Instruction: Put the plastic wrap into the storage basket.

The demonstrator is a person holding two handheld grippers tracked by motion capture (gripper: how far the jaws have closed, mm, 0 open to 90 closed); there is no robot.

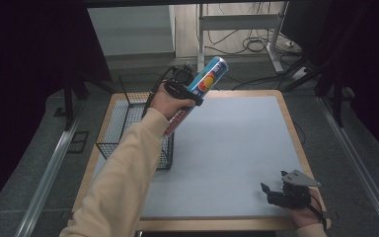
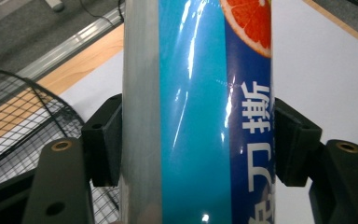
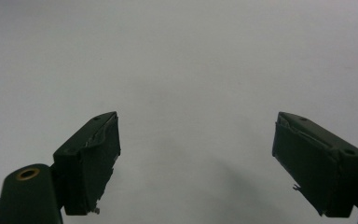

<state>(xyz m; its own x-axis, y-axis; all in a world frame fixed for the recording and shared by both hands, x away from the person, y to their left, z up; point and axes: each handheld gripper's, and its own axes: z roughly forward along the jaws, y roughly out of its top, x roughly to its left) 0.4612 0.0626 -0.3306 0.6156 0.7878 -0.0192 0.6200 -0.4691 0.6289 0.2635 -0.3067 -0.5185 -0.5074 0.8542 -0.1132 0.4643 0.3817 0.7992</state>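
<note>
A tall blue can [image 1: 208, 77] with an orange-slice picture is held in the air, tilted, above the table's far left part beside the wire basket [image 1: 123, 129]. My left gripper [image 1: 185, 94] is shut on it around its middle. In the left gripper view the can [image 2: 200, 112] stands between the two black pads [image 2: 103, 140], which press on both its sides. My right gripper [image 1: 276, 186] rests low near the table's front right corner, open. In the right gripper view its jaws stand wide apart over the bare white mat [image 3: 182, 70], my right gripper [image 3: 196, 154] holding nothing.
The black wire basket sits on the table's left side, partly under the raised forearm [image 1: 123, 173]. The white mat [image 1: 237, 148] covers the wooden table [image 1: 296, 143]. Behind the table are a desk frame [image 1: 237, 22] and cables [image 1: 256, 44] on the floor.
</note>
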